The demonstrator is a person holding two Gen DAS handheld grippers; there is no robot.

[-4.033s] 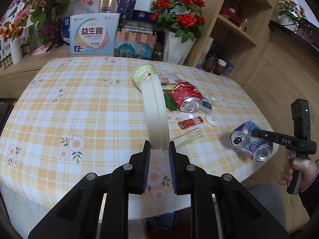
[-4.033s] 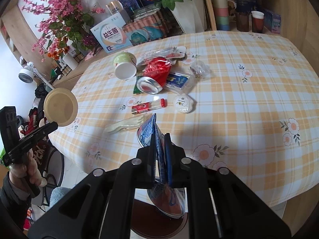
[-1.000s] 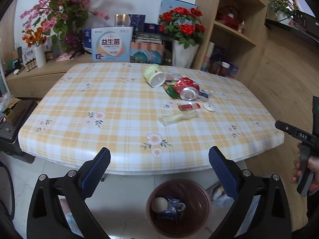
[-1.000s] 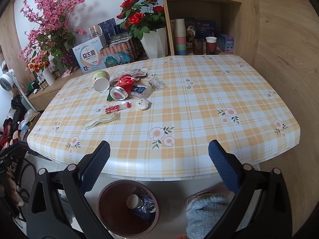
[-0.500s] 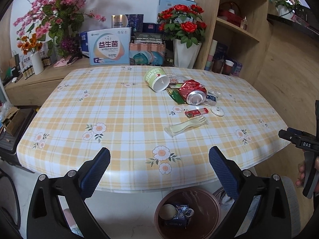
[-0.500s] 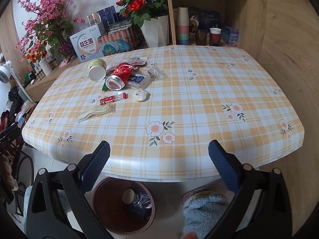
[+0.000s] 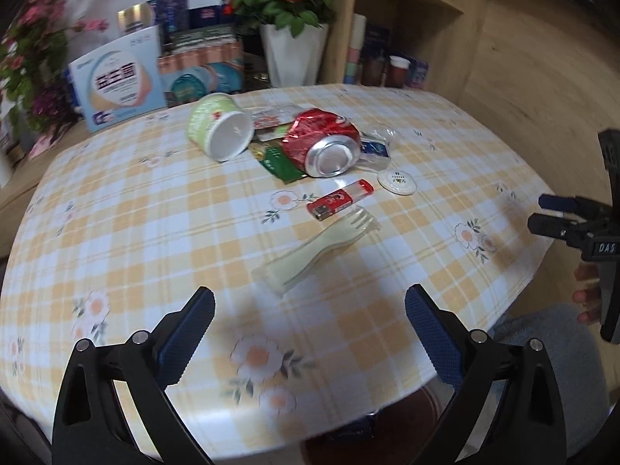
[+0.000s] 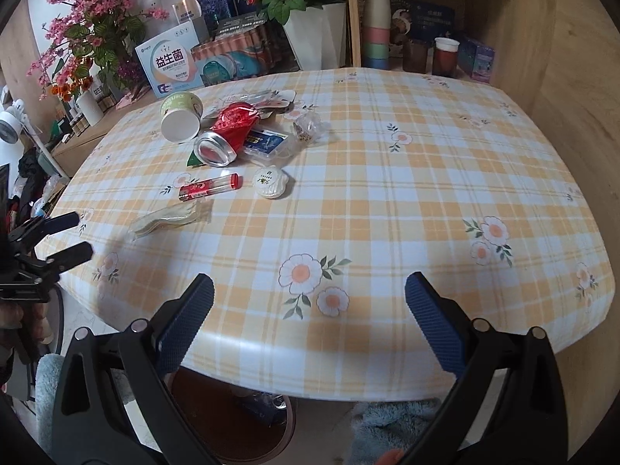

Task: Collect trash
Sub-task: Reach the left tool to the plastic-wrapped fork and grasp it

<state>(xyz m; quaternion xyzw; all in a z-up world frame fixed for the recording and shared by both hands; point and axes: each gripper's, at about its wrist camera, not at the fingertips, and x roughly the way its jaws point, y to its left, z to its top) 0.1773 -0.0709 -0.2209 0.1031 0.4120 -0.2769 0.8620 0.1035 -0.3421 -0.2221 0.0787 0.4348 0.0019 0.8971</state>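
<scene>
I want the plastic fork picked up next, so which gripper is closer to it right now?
Left. The left gripper is open just short of the plastic fork, facing it. The right gripper is open farther off, past the table's edge.

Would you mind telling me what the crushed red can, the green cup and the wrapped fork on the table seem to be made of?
Can: thin metal, likely aluminium; its bare end is shiny silver and the wall is dented.
Cup: probably paper; matte white inside, printed green outside.
Fork: apparently pale, slightly translucent plastic, sealed in a clear glossy film sleeve.

Rose vase (image 8: 314, 35), stacked cups (image 8: 377, 27) behind checked table (image 8: 387, 193)
</scene>
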